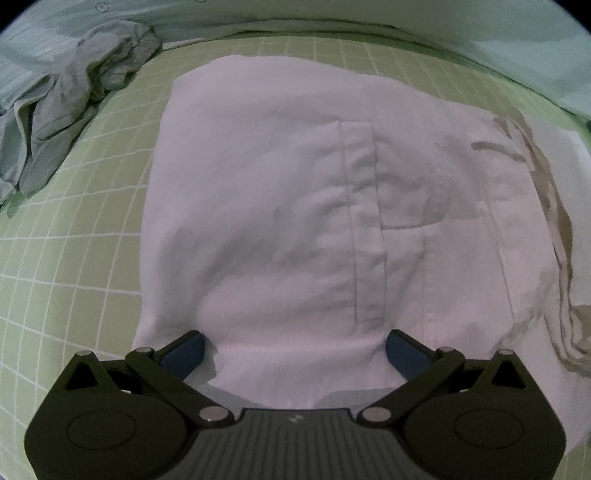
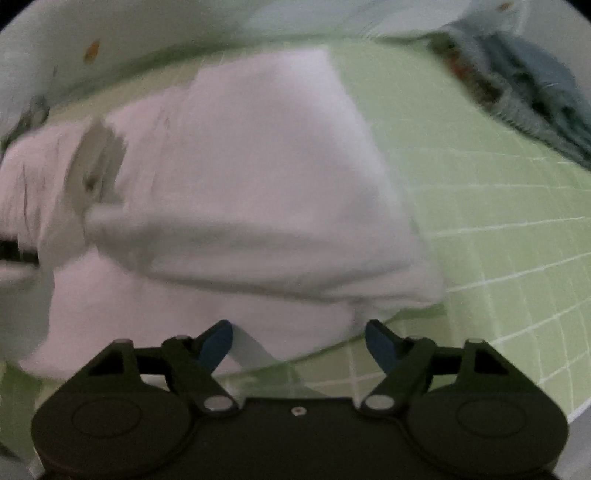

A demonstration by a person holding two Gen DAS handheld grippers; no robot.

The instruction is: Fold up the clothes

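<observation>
A white shirt (image 1: 288,206) lies partly folded on the green gridded mat (image 1: 74,229), its button placket running down the middle. My left gripper (image 1: 295,350) is open, its blue-padded jaws wide on either side of the shirt's near edge. In the right wrist view the white shirt (image 2: 251,177) is blurred, with a fold lying across it. My right gripper (image 2: 299,341) is open at the shirt's near right corner, holding nothing.
A crumpled grey garment (image 1: 70,103) lies at the mat's far left. A beige cloth (image 1: 554,229) lies along the shirt's right side. A blue-grey garment pile (image 2: 524,85) lies at the far right. A pale wall (image 1: 332,14) borders the back.
</observation>
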